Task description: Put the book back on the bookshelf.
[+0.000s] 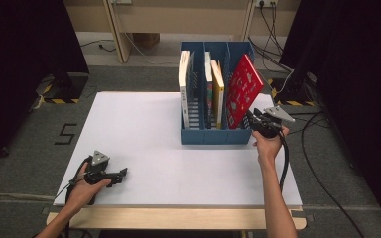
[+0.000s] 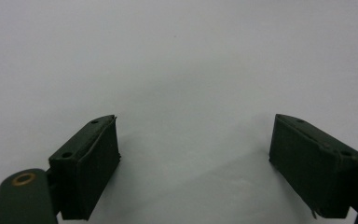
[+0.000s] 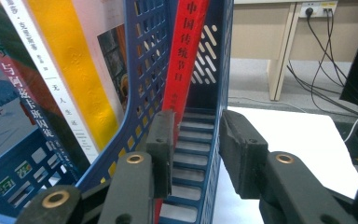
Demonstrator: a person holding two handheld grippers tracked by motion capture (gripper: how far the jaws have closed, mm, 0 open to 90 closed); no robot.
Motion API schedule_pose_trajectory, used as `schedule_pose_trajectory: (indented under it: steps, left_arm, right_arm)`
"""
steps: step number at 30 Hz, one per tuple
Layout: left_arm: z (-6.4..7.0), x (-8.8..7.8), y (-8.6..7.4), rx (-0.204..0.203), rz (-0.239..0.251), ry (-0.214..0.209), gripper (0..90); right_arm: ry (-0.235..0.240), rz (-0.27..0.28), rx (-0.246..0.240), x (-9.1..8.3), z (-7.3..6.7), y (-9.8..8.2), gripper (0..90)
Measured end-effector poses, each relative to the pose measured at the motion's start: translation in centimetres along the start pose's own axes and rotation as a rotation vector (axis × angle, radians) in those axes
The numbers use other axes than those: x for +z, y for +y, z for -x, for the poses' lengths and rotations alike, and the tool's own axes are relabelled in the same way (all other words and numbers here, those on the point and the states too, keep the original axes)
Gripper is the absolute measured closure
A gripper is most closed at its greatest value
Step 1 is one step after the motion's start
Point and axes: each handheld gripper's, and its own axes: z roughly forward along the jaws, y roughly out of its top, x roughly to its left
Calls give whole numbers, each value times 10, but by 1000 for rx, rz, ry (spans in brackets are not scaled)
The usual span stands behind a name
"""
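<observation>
A blue three-slot file rack (image 1: 213,136) stands on the white table (image 1: 144,129). A red book (image 1: 243,89) leans to the right in its rightmost slot. My right gripper (image 1: 256,120) is at that slot's front lower corner. In the right gripper view the red book's spine (image 3: 186,65) runs down beside the left jaw, while the other jaw stands apart from it, so my right gripper (image 3: 193,149) is open. My left gripper (image 1: 121,173) rests near the table's front left, and in its own view my left gripper (image 2: 196,154) is open over bare table.
A white book (image 1: 184,84) stands in the left slot; a yellow book (image 1: 218,89) and another stand in the middle slot. Cables (image 1: 297,148) lie on the floor to the right of the table. A wooden desk leg (image 1: 119,29) stands behind.
</observation>
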Motion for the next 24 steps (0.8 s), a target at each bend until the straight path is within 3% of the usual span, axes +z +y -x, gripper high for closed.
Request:
schedule_pose_trajectory:
  steps: [11,24]
  left_arm:
    - [0,0,0,1,-1,0,149]
    - [0,0,0,0,-3,-4,146]
  right_arm:
    - [32,23,61,-28,-7,2,554]
    - [74,0,34,-54,-21,-3,423]
